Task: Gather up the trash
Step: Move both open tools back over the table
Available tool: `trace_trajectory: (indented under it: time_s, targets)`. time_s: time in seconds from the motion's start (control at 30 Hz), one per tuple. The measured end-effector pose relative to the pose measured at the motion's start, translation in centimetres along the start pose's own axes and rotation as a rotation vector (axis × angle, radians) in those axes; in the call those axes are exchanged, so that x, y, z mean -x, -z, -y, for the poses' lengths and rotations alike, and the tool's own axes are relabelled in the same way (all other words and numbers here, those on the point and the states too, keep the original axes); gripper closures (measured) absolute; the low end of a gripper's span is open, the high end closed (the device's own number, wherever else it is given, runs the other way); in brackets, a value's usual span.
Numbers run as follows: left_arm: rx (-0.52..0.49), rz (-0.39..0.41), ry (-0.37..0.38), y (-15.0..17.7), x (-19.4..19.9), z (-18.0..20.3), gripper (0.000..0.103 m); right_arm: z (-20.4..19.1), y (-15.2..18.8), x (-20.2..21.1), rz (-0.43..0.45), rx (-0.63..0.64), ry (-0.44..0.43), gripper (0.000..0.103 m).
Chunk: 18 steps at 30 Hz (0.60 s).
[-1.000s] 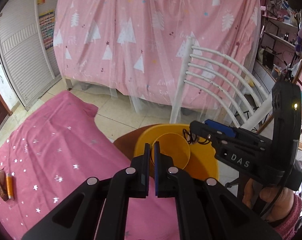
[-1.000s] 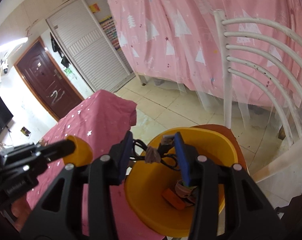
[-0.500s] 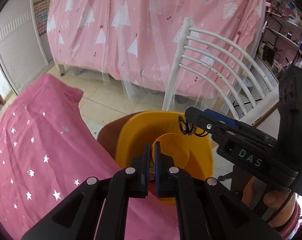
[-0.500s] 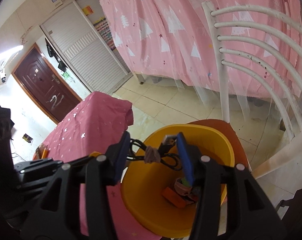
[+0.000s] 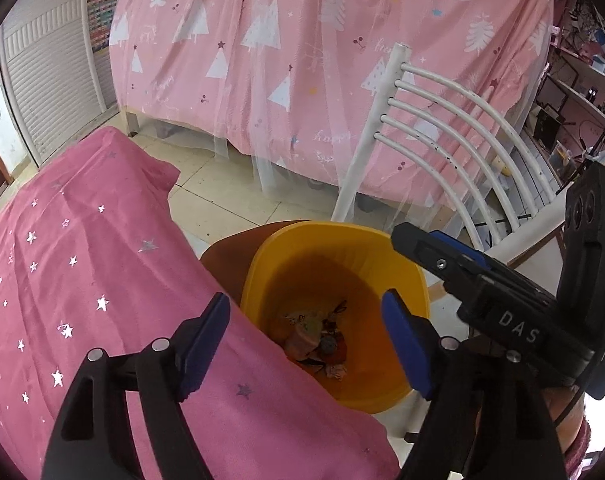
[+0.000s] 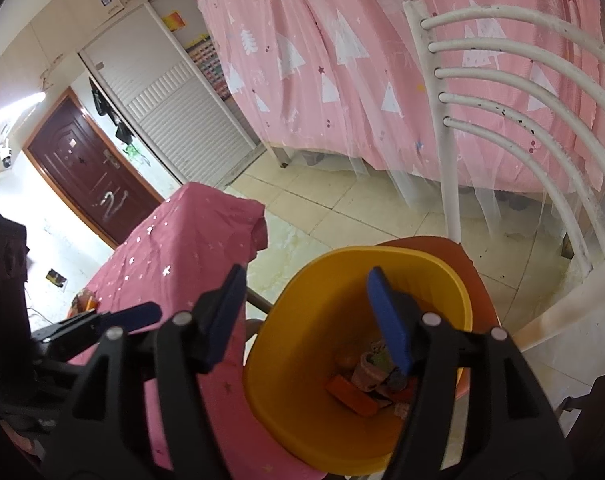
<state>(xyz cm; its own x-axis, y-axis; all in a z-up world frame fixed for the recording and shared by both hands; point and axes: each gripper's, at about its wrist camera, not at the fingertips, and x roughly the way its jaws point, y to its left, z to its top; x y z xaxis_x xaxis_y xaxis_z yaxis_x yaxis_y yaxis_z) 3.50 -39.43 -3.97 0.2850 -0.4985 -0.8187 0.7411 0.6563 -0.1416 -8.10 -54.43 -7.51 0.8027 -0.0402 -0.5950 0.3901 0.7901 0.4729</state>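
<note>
A yellow bin (image 5: 386, 256) stands on a chair seat beside the table. It holds a heap of trash (image 5: 318, 344); in the right wrist view the bin (image 6: 330, 264) shows an orange piece and wrappers (image 6: 366, 380) at its bottom. My left gripper (image 5: 306, 332) is open and empty above the bin's near rim. My right gripper (image 6: 306, 320) is open and empty above the bin; its body also shows in the left wrist view (image 5: 498, 304).
A table under a pink starred cloth (image 5: 82, 264) lies to the left. A white chair back (image 5: 442, 144) rises behind the bin. A pink curtain (image 5: 302, 60) hangs beyond. Some items (image 6: 88, 302) lie on the table's far end.
My left gripper was shut on a yellow disc and is now open and empty. My right gripper held a black cable with a plug and has opened wider; the cable is gone.
</note>
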Motion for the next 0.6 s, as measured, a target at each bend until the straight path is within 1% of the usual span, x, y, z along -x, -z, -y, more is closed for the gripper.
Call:
trace_trajectory:
  time_s: [0.23, 0.33, 0.4, 0.47, 0.53, 0.57, 0.6]
  targets:
    - [0.040, 0.035, 0.003, 0.1, 2.0, -1.7, 0.030, 0.0, 0.0, 0.1, 0.001, 0.005, 0.003, 0.042]
    - [0.062, 0.071, 0.008, 0.7, 3.9, -2.8, 0.028, -0.4, 0.0, 0.2, 0.004, 0.018, 0.009, 0.042]
    - [0.080, 0.099, 0.010, 1.2, 5.2, -3.8, 0.024, -1.2, 0.1, 0.4, 0.008, 0.039, 0.011, 0.042]
    - [0.103, 0.124, 0.005, 1.8, 6.5, -5.0, 0.022, -2.2, 0.2, 0.3, 0.008, 0.059, 0.010, 0.042]
    - [0.118, 0.135, -0.008, 2.3, 7.3, -6.0, 0.021, -3.2, 0.5, 0.1, 0.003, 0.072, 0.006, 0.038]
    - [0.123, 0.143, -0.016, 2.6, 7.9, -6.7, 0.020, -3.7, 0.5, -0.1, 0.000, 0.078, 0.004, 0.035]
    - [0.129, 0.150, -0.026, 2.8, 8.3, -7.3, 0.020, -4.4, 0.7, -0.4, -0.007, 0.086, -0.001, 0.034]
